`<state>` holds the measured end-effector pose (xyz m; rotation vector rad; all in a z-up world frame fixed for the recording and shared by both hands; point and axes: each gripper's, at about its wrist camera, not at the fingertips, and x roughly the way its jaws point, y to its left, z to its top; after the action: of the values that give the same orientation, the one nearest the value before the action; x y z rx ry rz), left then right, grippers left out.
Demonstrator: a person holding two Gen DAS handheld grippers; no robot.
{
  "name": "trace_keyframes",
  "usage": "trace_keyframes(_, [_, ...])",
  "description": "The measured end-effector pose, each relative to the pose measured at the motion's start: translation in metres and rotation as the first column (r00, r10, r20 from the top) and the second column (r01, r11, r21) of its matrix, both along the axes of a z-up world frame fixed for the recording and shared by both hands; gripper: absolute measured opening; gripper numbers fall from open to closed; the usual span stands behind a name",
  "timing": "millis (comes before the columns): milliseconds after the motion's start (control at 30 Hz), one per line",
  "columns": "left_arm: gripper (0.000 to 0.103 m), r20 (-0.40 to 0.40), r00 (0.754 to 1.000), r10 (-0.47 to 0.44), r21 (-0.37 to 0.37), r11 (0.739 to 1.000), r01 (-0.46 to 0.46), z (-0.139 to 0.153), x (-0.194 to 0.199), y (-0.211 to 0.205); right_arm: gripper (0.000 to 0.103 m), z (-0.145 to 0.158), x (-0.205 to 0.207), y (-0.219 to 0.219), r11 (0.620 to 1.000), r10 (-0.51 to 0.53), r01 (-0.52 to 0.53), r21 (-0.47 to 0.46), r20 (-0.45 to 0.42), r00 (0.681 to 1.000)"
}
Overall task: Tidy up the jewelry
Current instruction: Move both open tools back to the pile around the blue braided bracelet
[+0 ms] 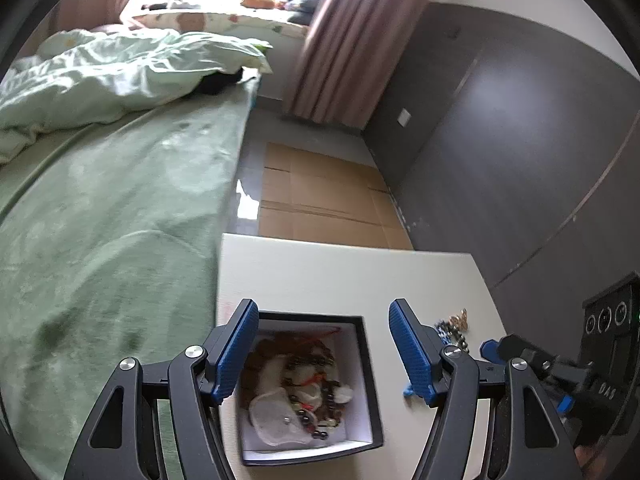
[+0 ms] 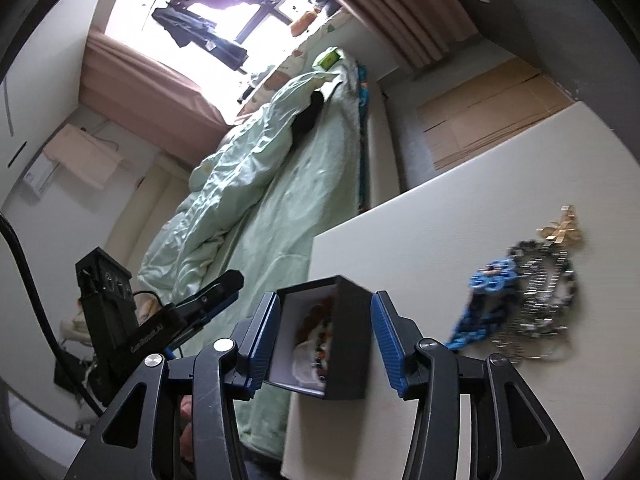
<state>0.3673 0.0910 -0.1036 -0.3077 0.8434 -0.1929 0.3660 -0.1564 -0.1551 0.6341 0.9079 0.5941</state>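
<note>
A black jewelry box (image 1: 366,380) with a white inside stands on the white table (image 1: 344,276), holding a heap of beads and pale pieces (image 1: 298,396). My left gripper (image 1: 324,344) is open and empty, its blue pads above the box's two sides. In the right wrist view the same box (image 2: 344,344) sits between the open blue pads of my right gripper (image 2: 324,340), which is empty. Loose jewelry lies on the table to the right: a blue chain (image 2: 480,308), a silver and dark chain pile (image 2: 540,300) and a gold piece (image 2: 562,228). The pile also shows in the left wrist view (image 1: 450,330).
A bed with a green sheet (image 1: 120,220) and a pale duvet (image 1: 108,76) runs along the table's left edge. Flattened cardboard (image 1: 324,200) lies on the floor beyond the table. A dark wall (image 1: 520,152) and pink curtain (image 1: 340,40) stand to the right.
</note>
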Motion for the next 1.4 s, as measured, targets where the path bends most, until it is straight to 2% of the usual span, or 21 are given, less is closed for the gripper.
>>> trace_keyframes(67, [0.069,0.001,1.000,-0.019,0.011,1.000,0.019,0.000,0.000,-0.009,0.064,-0.002,-0.001,-0.010,1.000,-0.019,0.019,-0.009,-0.008,1.000])
trace_keyframes(300, [0.069,-0.006,0.995,-0.098,0.037,0.994,0.098,-0.004,0.002,-0.043,0.065,-0.008,-0.002,-0.048,0.994,-0.101,0.099,-0.050,-0.046,0.994])
trace_keyframes(400, [0.069,-0.008,0.992,-0.129,0.049,0.990,0.130,-0.006,0.002,-0.057,0.071,-0.013,-0.003,-0.064,0.988,-0.145,0.140,-0.067,-0.071,0.987])
trace_keyframes(533, [0.069,-0.013,0.985,-0.171,0.067,0.983,0.171,-0.009,0.001,-0.077,0.072,-0.022,-0.004,-0.083,0.977,-0.196,0.184,-0.105,-0.117,0.974])
trace_keyframes(633, [0.069,-0.019,0.980,-0.198,0.083,0.976,0.199,-0.014,0.002,-0.093,0.072,-0.033,-0.004,-0.095,0.974,-0.219,0.204,-0.104,-0.168,0.961])
trace_keyframes(800, [0.069,-0.049,0.972,-0.230,0.106,0.966,0.234,-0.027,0.005,-0.117,0.072,-0.044,-0.004,-0.109,0.971,-0.234,0.219,-0.098,-0.197,0.952])
trace_keyframes(900, [0.066,-0.067,0.965,-0.253,0.127,0.957,0.260,-0.035,0.006,-0.131,0.065,-0.051,-0.001,-0.109,0.973,-0.227,0.209,-0.101,-0.216,0.950])
trace_keyframes(1033, [0.062,-0.095,0.956,-0.279,0.159,0.943,0.291,-0.046,0.006,-0.145,0.050,-0.063,0.005,-0.105,0.977,-0.206,0.183,-0.111,-0.246,0.947])
trace_keyframes(1167, [0.055,-0.135,0.948,-0.288,0.183,0.933,0.309,-0.061,0.008,-0.154,0.039,-0.070,0.010,-0.100,0.977,-0.198,0.168,-0.132,-0.268,0.943])
trace_keyframes(1400, [0.054,-0.174,0.944,-0.281,0.196,0.929,0.313,-0.076,0.010,-0.153,0.032,-0.077,0.016,-0.090,0.976,-0.178,0.133,-0.169,-0.281,0.943])
